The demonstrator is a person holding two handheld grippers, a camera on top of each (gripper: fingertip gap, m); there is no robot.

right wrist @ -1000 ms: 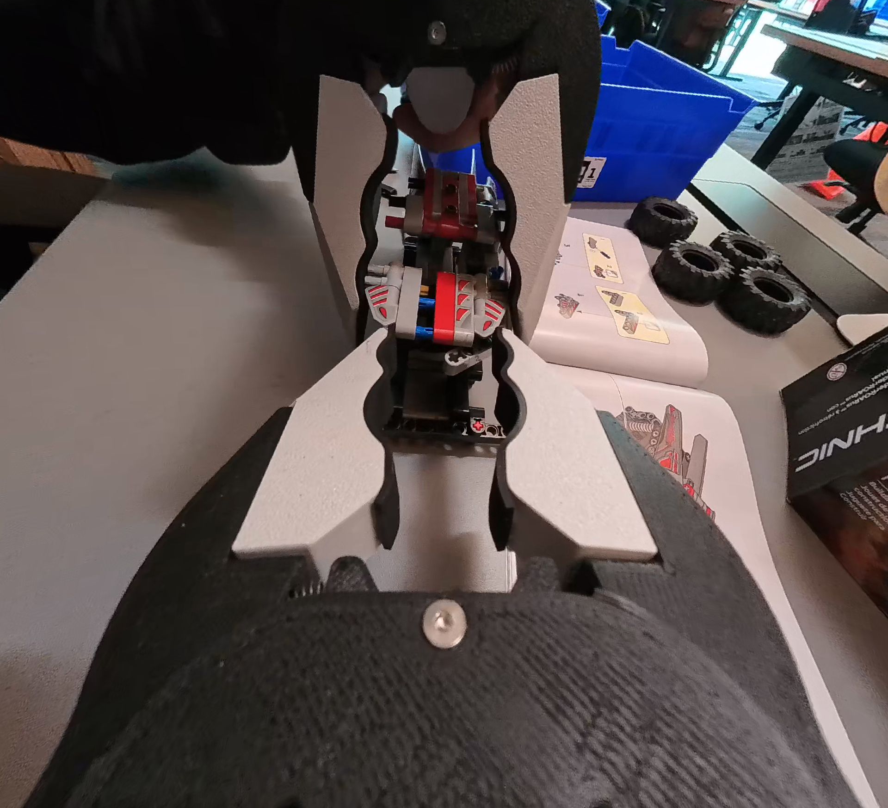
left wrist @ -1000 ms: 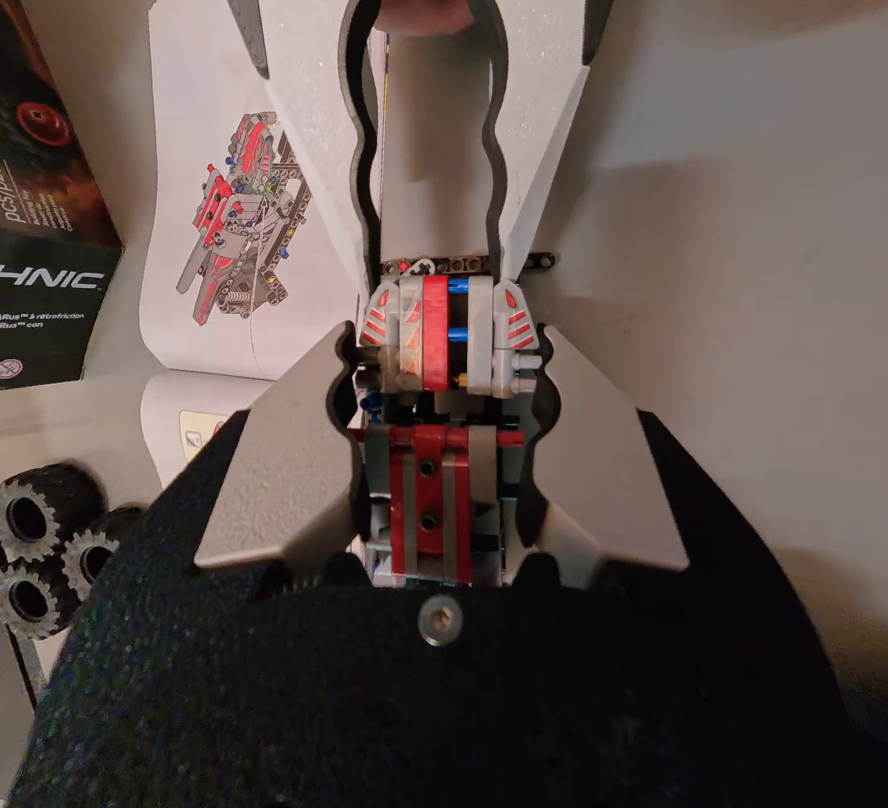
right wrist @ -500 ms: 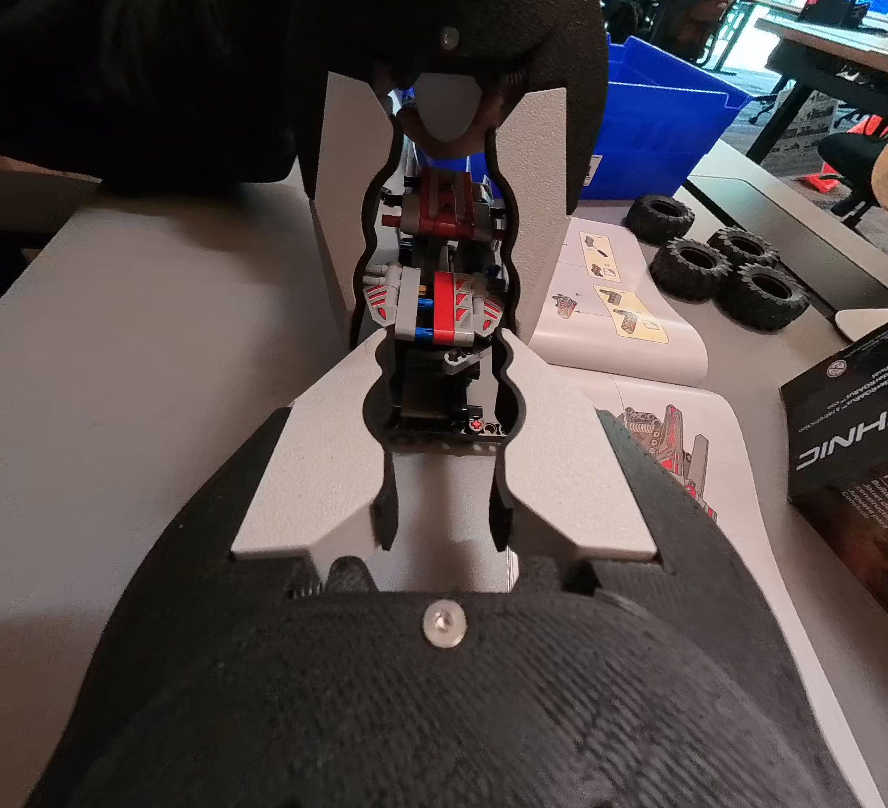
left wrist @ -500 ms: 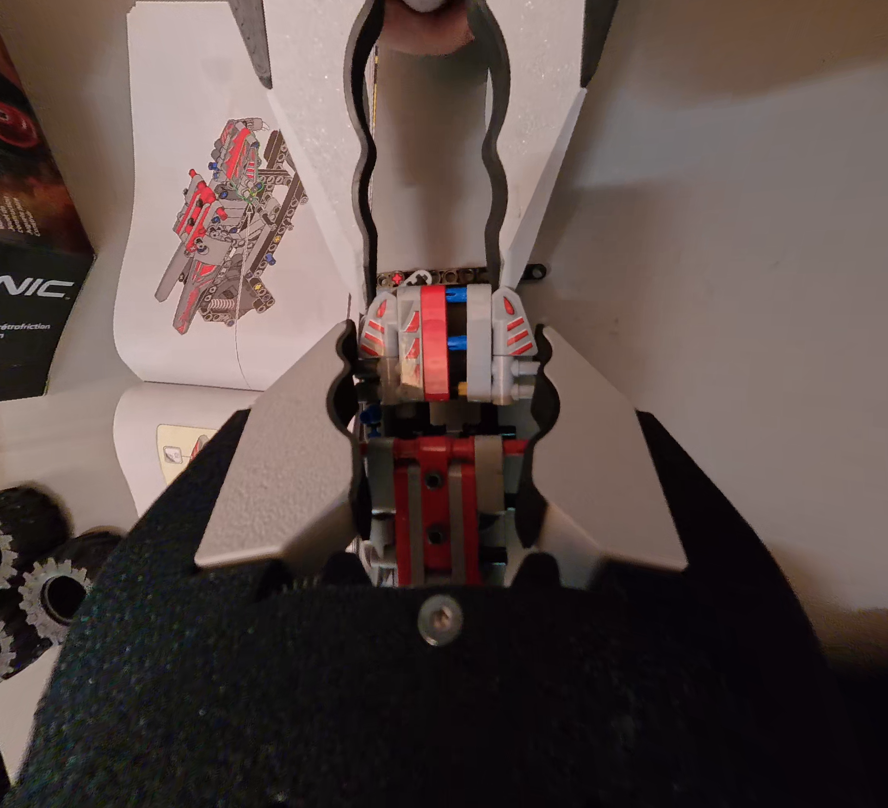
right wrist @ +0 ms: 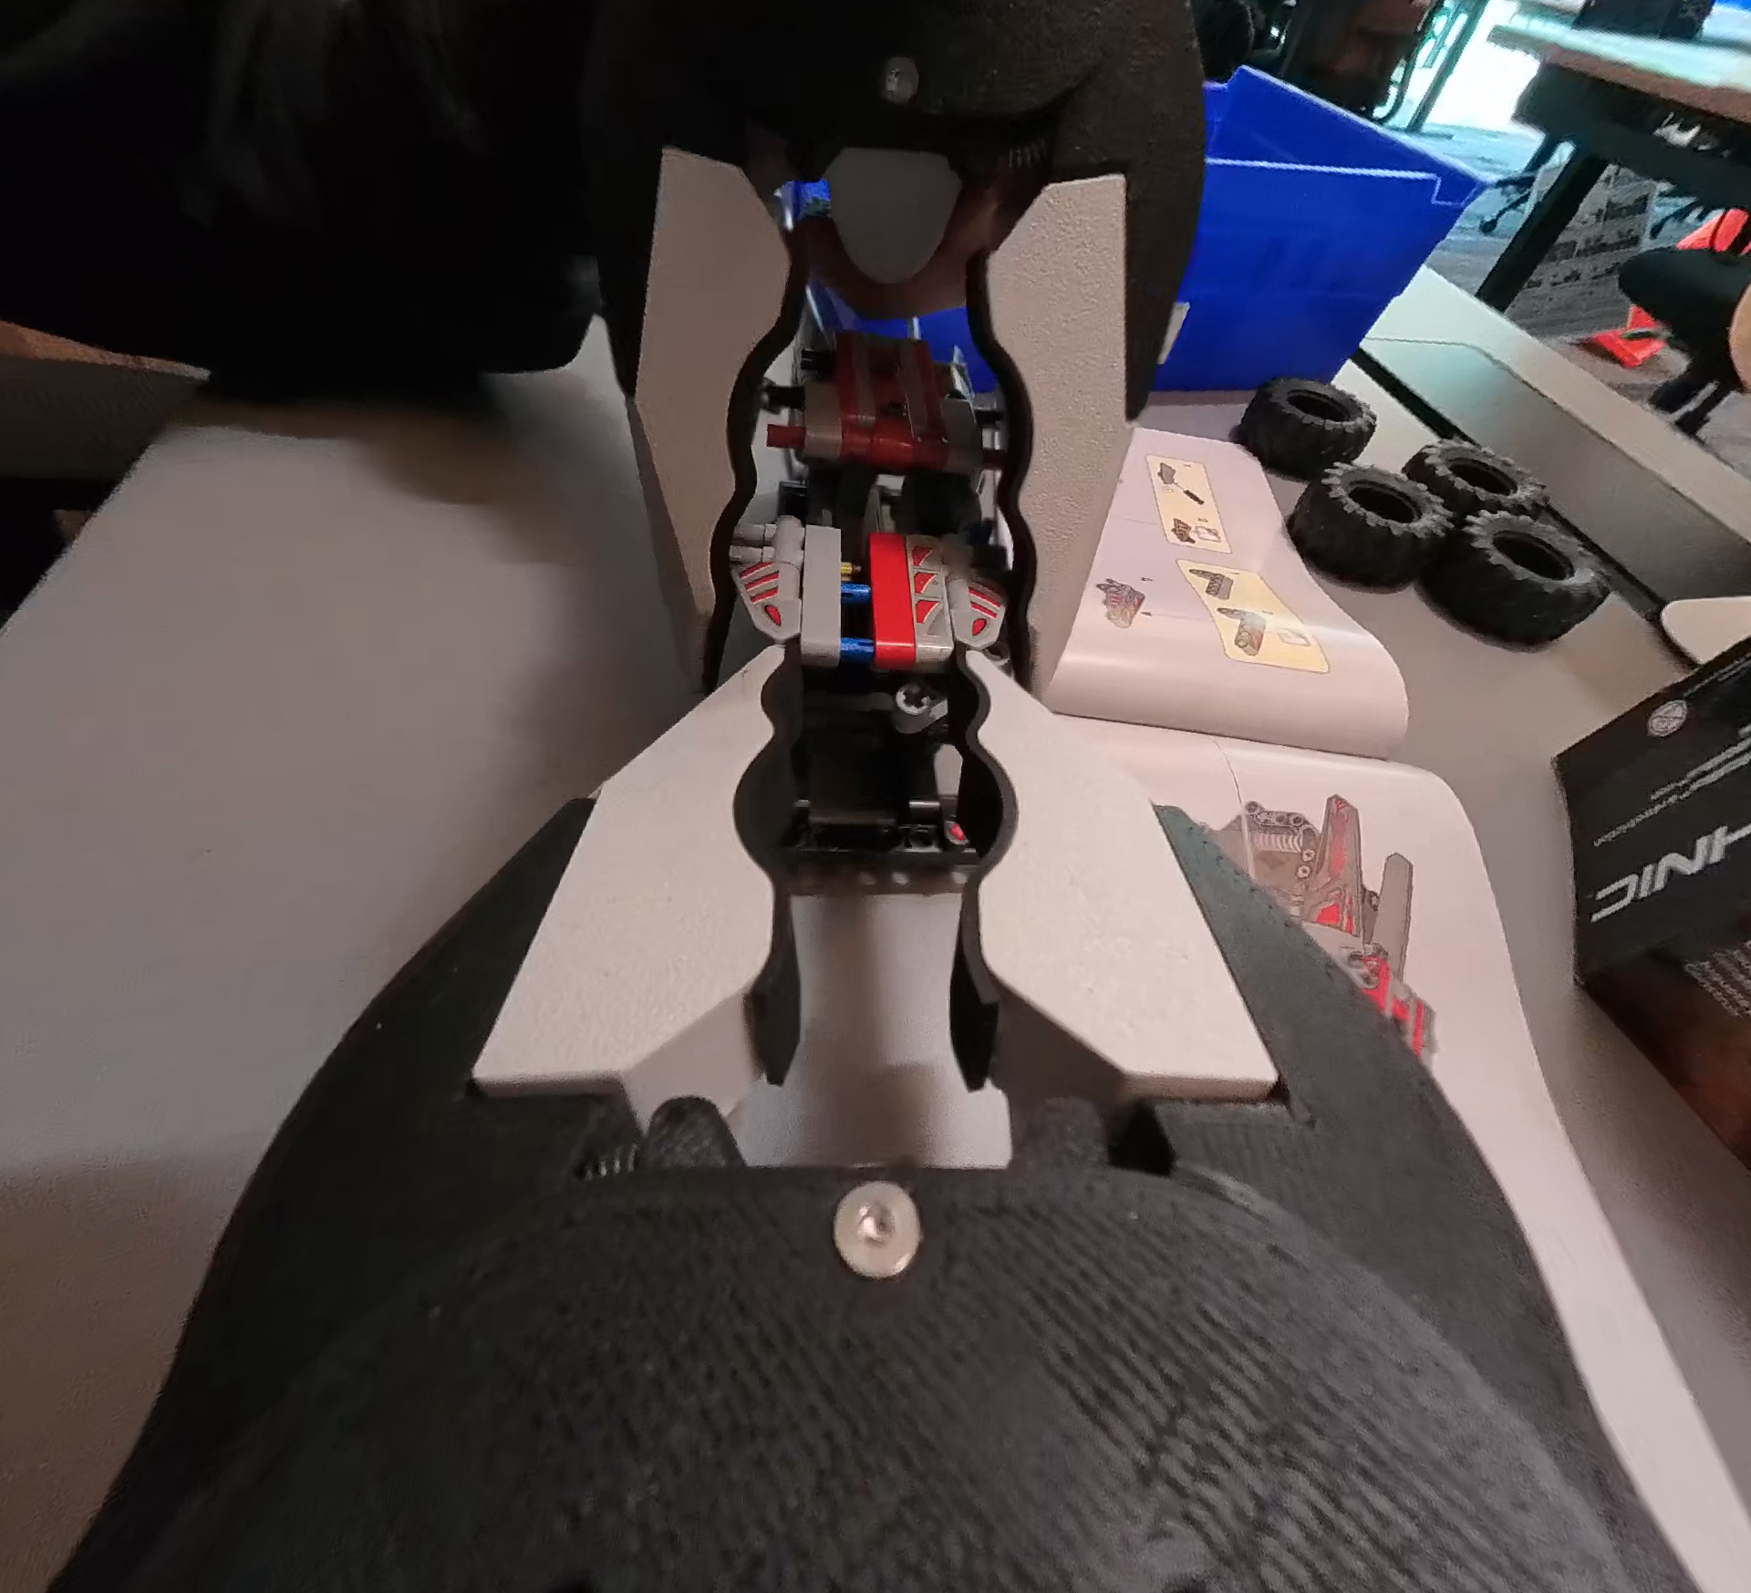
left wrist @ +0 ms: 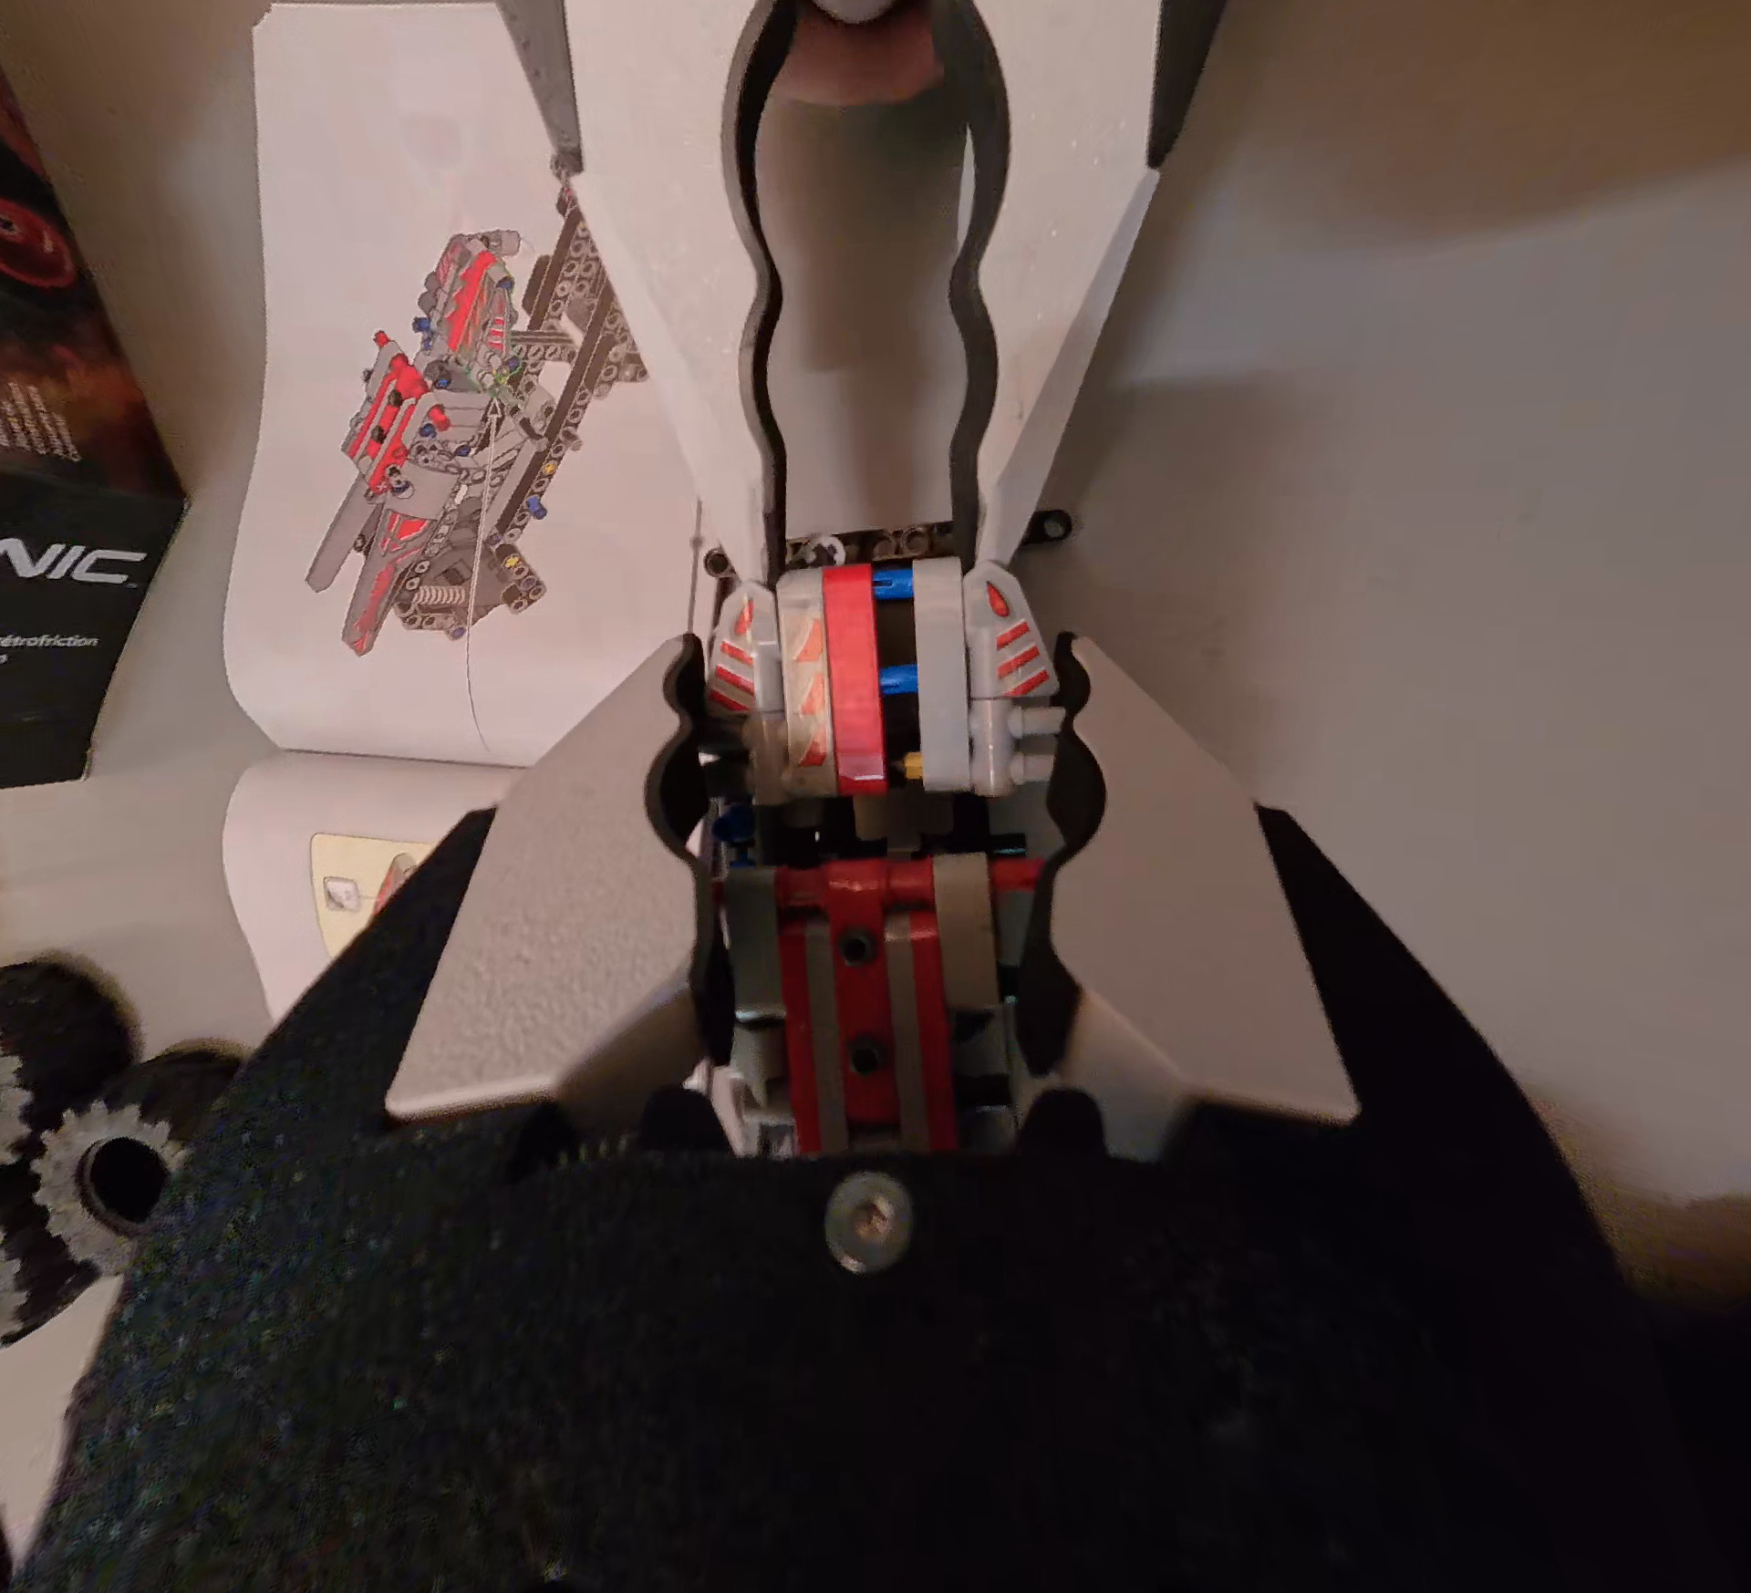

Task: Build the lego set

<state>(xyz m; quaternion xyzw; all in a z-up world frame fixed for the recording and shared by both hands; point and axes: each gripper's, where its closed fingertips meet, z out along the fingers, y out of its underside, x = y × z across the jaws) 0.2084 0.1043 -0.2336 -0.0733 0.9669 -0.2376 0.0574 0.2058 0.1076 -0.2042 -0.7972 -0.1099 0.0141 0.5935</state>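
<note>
Both grippers face each other across the tabletop [right wrist: 284, 695], each clenched on one end of the half-built model [left wrist: 876, 685], a red, grey and black assembly with blue pins showing between its panels. The left gripper [left wrist: 876, 714] grasps the end with the dark-red and grey hood piece, its fingers [left wrist: 568, 884] pressed against the sides. The right gripper [right wrist: 876, 666] grasps the opposite end, its scalloped pads closed on the black frame beam [right wrist: 881, 837]. In the left wrist view the right gripper comes in from the top, and in the right wrist view the left gripper comes in likewise, held by a person's arm in a black sleeve [right wrist: 284, 126]. The model sits between them over the tabletop; whether it touches the surface cannot be told. An open manual [left wrist: 398, 411] lies just beside the model. Beyond it stand four black tyres [right wrist: 1421, 505] in a cluster, a black box [right wrist: 1668, 865] and, farther back, a blue bin [right wrist: 1308, 221].
</note>
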